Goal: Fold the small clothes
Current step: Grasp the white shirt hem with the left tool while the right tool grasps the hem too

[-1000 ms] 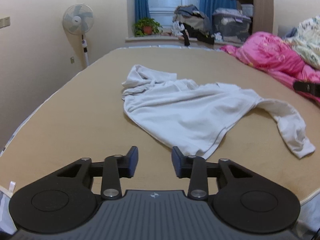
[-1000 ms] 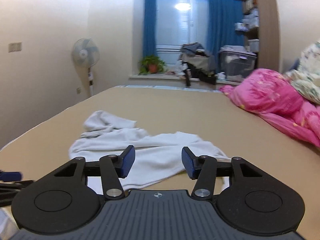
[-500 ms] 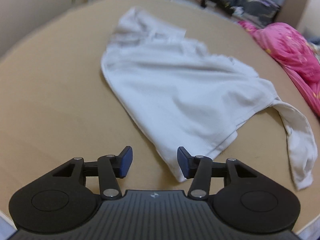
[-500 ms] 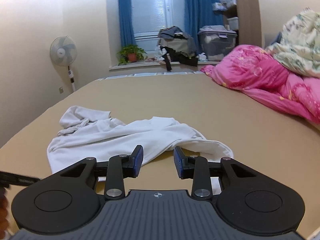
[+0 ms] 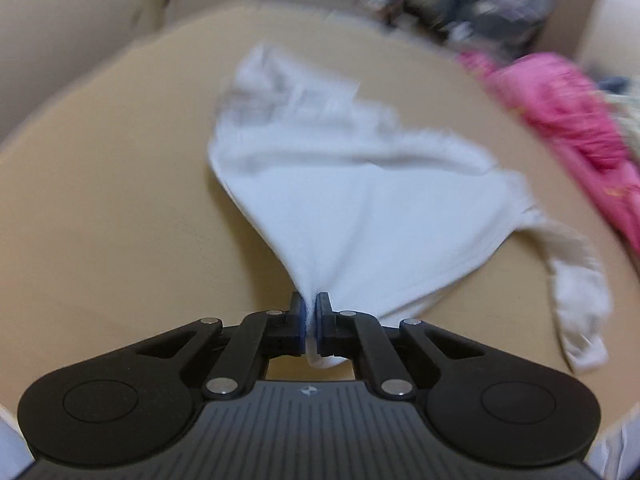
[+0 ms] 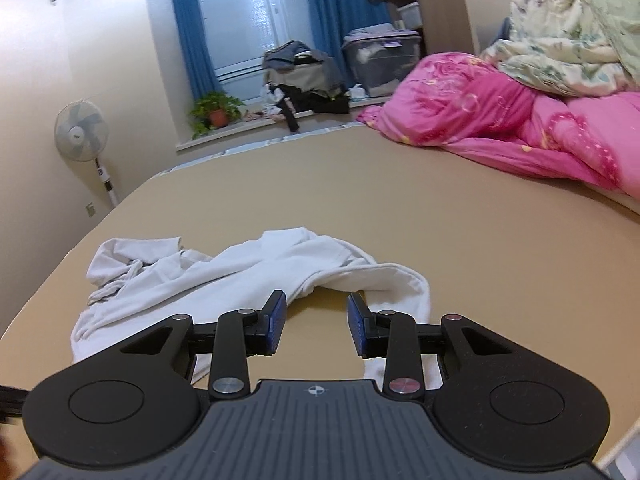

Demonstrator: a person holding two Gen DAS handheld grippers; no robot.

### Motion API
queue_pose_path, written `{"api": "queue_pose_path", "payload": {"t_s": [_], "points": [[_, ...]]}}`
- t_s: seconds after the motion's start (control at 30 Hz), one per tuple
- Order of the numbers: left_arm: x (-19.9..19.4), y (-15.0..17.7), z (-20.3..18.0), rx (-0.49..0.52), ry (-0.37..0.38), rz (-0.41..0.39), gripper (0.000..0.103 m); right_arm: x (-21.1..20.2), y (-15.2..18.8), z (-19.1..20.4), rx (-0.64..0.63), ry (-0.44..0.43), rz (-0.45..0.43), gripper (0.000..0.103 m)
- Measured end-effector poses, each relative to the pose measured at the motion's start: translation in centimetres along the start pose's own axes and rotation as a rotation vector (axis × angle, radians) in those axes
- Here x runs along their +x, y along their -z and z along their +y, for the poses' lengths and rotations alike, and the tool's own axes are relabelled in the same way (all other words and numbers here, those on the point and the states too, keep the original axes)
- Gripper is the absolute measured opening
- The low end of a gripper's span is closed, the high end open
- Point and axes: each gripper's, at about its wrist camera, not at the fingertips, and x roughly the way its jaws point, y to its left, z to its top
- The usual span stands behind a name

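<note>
A small white long-sleeved shirt (image 5: 360, 200) lies crumpled on the tan bed surface (image 5: 100, 220). My left gripper (image 5: 311, 309) is shut on the shirt's near hem corner, and the cloth fans out from the jaws. One sleeve (image 5: 576, 292) trails to the right. In the right wrist view the shirt (image 6: 240, 272) lies ahead and to the left. My right gripper (image 6: 318, 312) is open and empty just above the bed, and the sleeve (image 6: 412, 296) curls past its right finger.
A pink quilt (image 6: 500, 120) and a floral blanket (image 6: 568, 32) are piled at the right. A standing fan (image 6: 82, 136) is by the left wall. A potted plant (image 6: 216, 112), bags and a storage box (image 6: 380, 60) sit below the window.
My left gripper has moved forward onto the shirt's near corner and shut on it. My right gripper has come closer to the sleeve, opened wider and tilted.
</note>
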Motion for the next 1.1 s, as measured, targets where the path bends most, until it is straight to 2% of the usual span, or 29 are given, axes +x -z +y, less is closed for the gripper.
{"api": "queue_pose_path", "payload": {"t_s": [0.07,0.13,0.2,0.23,0.27,0.33,0.4,0.43,0.53,0.63,0.73,0.83,0.9,0.93,1.03,1.1], "points": [[-4.1,0.4,2.7,0.072,-0.009,-0.065,0.005,-0.3,0.0,-0.4,0.025,0.0,-0.002,0.036],[-5.8,1.0,5.9,0.118,-0.05,-0.066,0.005,-0.6,-0.1,-0.7,0.053,-0.011,-0.002,0.036],[-5.3,1.6,9.2,0.121,-0.051,0.013,0.005,-0.4,-0.1,-0.8,0.075,-0.016,0.007,0.036],[-4.4,1.5,11.0,0.067,-0.006,0.086,0.005,-0.2,-0.1,-0.8,0.08,-0.02,0.013,0.036],[-3.9,1.5,11.6,0.059,0.009,0.105,0.006,0.2,-0.1,-0.7,0.08,-0.026,0.026,0.036],[-2.4,2.0,12.0,0.094,-0.012,0.122,0.006,1.5,-0.2,-0.1,0.062,-0.039,0.052,0.036],[-0.7,2.1,12.4,0.081,-0.007,0.193,0.008,3.3,0.0,0.2,0.059,-0.069,0.103,0.036],[-0.3,2.0,12.4,0.082,0.001,0.207,0.015,4.7,0.2,0.4,0.068,-0.093,0.157,0.036],[-0.6,0.9,12.7,0.065,-0.013,0.156,0.038,8.7,1.6,0.9,0.09,-0.107,0.325,0.04],[0.8,0.4,13.2,0.022,-0.009,0.188,0.041,11.5,2.6,1.5,0.023,-0.053,0.391,0.047],[3.1,0.0,13.5,0.007,-0.054,0.247,0.041,13.3,3.5,1.1,0.031,-0.022,0.427,0.05],[4.4,0.8,13.8,-0.022,-0.029,0.313,0.04,14.6,4.2,0.4,0.065,-0.058,0.465,0.05],[5.2,1.3,13.4,-0.003,-0.024,0.356,0.038,14.7,4.6,0.6,0.07,-0.119,0.47,0.05],[5.6,1.6,13.1,0.017,-0.036,0.362,0.033,14.6,4.8,0.8,0.059,-0.139,0.477,0.05],[5.0,1.9,11.9,0.092,-0.044,0.337,0.007,14.3,5.9,1.6,-0.064,-0.126,0.485,0.05],[4.4,2.3,11.6,0.118,-0.049,0.319,0.005,13.5,6.3,1.8,-0.11,-0.131,0.481,0.042]]}}
